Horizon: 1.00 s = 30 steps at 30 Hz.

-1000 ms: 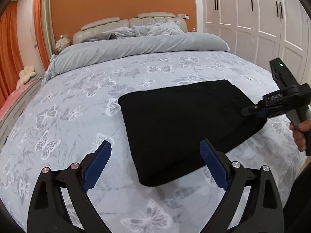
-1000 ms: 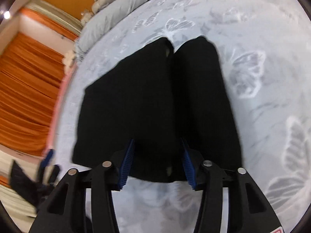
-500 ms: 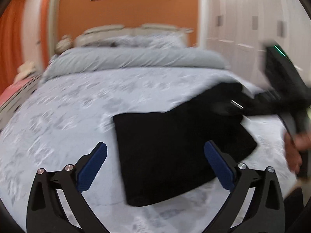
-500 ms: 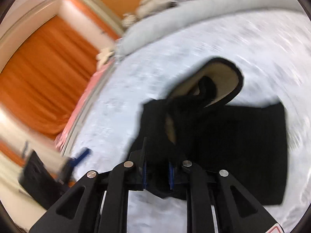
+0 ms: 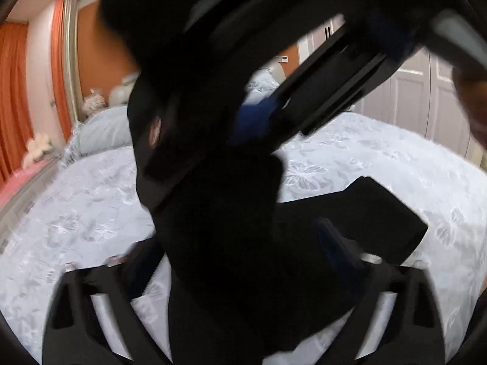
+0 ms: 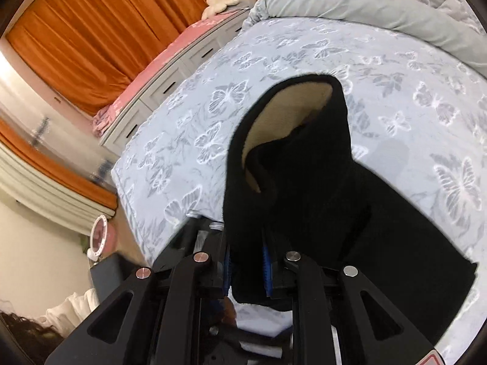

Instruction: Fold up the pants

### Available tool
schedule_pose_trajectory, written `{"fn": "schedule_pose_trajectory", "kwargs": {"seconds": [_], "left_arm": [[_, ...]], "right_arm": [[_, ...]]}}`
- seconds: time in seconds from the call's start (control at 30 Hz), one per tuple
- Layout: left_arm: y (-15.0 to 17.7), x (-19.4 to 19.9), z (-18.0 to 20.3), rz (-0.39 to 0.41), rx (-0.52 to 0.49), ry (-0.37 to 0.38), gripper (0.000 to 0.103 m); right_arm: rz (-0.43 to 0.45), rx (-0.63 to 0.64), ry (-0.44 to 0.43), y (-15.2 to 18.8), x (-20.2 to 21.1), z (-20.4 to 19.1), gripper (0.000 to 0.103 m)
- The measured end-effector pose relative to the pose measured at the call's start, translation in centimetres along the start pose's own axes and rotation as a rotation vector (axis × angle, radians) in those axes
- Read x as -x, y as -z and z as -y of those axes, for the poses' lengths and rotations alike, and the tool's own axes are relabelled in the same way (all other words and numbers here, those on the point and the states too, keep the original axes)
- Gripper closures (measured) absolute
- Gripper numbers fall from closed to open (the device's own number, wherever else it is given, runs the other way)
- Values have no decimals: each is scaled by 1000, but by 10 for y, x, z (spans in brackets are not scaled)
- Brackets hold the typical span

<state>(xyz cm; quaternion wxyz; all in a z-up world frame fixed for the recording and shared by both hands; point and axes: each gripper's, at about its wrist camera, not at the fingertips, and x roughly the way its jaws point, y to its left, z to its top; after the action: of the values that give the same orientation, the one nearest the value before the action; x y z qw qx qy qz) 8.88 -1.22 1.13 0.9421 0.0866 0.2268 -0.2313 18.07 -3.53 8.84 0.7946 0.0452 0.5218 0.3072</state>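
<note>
The black pants [image 6: 380, 237] lie folded on the butterfly-print bed. My right gripper [image 6: 246, 267] is shut on one end of them and has lifted it, so the beige lining [image 6: 292, 112] shows. In the left wrist view the lifted black cloth [image 5: 219, 228] hangs blurred in front of the lens between my left gripper's [image 5: 240, 255] open fingers, and the rest of the pants [image 5: 365, 213] lies flat behind. The right gripper [image 5: 304, 103] crosses the top of that view, close to the camera.
The bed [image 5: 76, 206] has a grey rolled duvet [image 6: 365, 3] at its head. Orange curtains [image 6: 91, 30] and a pink-topped drawer unit [image 6: 170, 70] stand along the left side. White wardrobe doors [image 5: 426, 91] stand at the right.
My right gripper has closed on the near end of the pants and carried it up and over towards the left gripper. The lifted cloth now hangs between the left gripper's fingers.
</note>
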Motion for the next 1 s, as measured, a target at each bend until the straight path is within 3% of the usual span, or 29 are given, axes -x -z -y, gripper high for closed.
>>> {"fn": "schedule_pose_trajectory", "kwargs": {"seconds": [0.03,0.1,0.13,0.17,0.23,0.3,0.37,0.43,0.53,0.63,0.7,0.73,0.77,0.8,0.83,0.9,0.93,1.0], "left_arm": [[-2,-6,-4,-17,25,21,61],[-5,-18,-18,-53,119,99,83],[-5,-24,-28,-69,180,141,92],[-5,-27,-37,-76,219,149,92],[-6,-25,-65,-67,314,130,92],[-11,-12,-90,-32,370,89,92],[-15,8,-116,10,405,26,92],[-14,33,-147,57,455,-42,92],[-4,57,-183,62,500,-109,92],[5,63,-196,37,509,-127,92],[6,62,-194,31,493,-114,92],[5,61,-191,26,478,-105,92],[6,61,-190,24,471,-100,92],[6,61,-187,23,461,-90,92],[6,62,-186,23,455,-84,92],[4,61,-183,29,447,-71,92],[4,60,-177,32,444,-63,92],[4,61,-171,37,432,-54,92]], "right_arm": [[1,3,5,-1,5,4,82],[51,-29,-22,-6,21,17,72],[102,-52,-28,-4,34,26,60],[168,-75,-11,0,49,37,44],[286,-109,73,15,76,53,28],[368,-125,214,45,90,66,27],[362,-126,296,70,81,75,27],[303,-110,343,94,49,80,27],[181,-76,349,110,-14,79,28],[90,-2,366,112,-66,65,28],[52,90,454,112,-95,53,28],[56,127,528,109,-105,49,41],[67,114,545,105,-106,52,63],[94,73,517,99,-100,53,76],[145,15,493,90,-87,55,81],[238,-1,448,81,-67,50,81],[242,-2,389,77,-67,47,81],[145,-18,283,75,-94,53,70]]}}
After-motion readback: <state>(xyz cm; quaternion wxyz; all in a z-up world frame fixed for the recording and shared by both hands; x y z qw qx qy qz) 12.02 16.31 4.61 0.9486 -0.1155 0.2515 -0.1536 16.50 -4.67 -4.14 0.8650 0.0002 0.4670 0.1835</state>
